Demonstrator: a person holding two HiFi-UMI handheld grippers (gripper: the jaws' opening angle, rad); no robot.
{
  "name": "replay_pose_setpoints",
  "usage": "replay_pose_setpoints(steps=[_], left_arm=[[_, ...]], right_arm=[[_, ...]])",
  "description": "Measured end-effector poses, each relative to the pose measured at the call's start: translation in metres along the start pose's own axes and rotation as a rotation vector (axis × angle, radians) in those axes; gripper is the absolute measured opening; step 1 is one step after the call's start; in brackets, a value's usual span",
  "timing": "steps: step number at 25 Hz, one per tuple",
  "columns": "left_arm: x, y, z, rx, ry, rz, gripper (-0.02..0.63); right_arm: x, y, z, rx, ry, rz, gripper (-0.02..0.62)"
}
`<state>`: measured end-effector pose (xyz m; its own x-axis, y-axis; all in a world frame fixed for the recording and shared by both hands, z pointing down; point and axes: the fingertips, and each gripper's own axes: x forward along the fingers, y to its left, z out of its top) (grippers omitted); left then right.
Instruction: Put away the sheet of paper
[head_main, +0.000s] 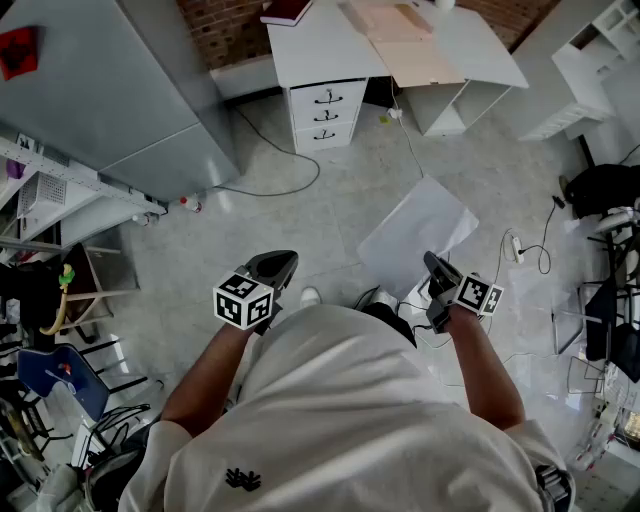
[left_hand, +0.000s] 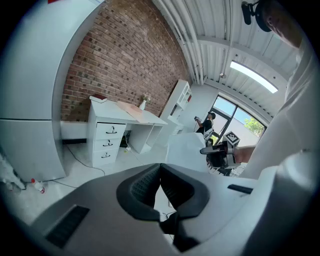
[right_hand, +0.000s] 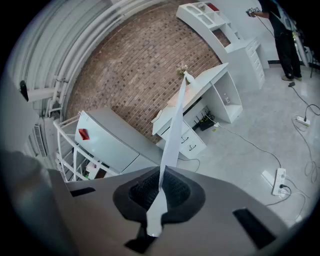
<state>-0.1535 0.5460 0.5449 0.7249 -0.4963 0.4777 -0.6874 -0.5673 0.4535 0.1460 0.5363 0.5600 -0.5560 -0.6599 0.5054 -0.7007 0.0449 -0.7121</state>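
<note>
The white sheet of paper (head_main: 415, 232) hangs over the floor ahead of me, pinched at its near edge by my right gripper (head_main: 432, 266). In the right gripper view the sheet of paper (right_hand: 173, 127) shows edge-on, rising from between the pads of the right gripper (right_hand: 160, 189), which is shut on it. My left gripper (head_main: 282, 264) is held out to the left, apart from the paper. Its jaws (left_hand: 160, 167) meet at the tips with nothing between them. From the left gripper view the paper (left_hand: 187, 150) and the right gripper (left_hand: 219, 153) appear off to the right.
A white desk (head_main: 330, 50) with drawers (head_main: 326, 105) stands ahead against the brick wall, a beige folder (head_main: 405, 40) lying on it. A grey cabinet (head_main: 110, 80) is at the left, white shelving (head_main: 600, 60) at the right. Cables and a power strip (head_main: 517, 245) lie on the floor.
</note>
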Motion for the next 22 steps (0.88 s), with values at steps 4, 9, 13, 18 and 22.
replay_pose_setpoints(steps=[4,9,13,18,22], left_arm=[[-0.022,0.021,-0.002,0.001,-0.009,-0.008,0.025],[-0.025,0.034,0.005,-0.024,-0.038,-0.013,0.025],[-0.012,0.037,0.022,-0.023,-0.065,-0.026,0.025],[0.012,0.051,0.052,-0.01,-0.08,-0.016,0.025],[0.03,0.058,0.084,0.004,-0.077,-0.006,0.025]], right_arm=[[0.014,0.023,-0.011,0.012,-0.015,0.004,0.029],[0.015,0.036,-0.012,0.031,-0.023,-0.014,0.029],[0.024,0.037,0.002,0.103,-0.051,0.01,0.029],[0.051,0.03,0.038,0.11,-0.07,0.045,0.029],[0.073,0.031,0.079,0.115,-0.094,0.097,0.029]])
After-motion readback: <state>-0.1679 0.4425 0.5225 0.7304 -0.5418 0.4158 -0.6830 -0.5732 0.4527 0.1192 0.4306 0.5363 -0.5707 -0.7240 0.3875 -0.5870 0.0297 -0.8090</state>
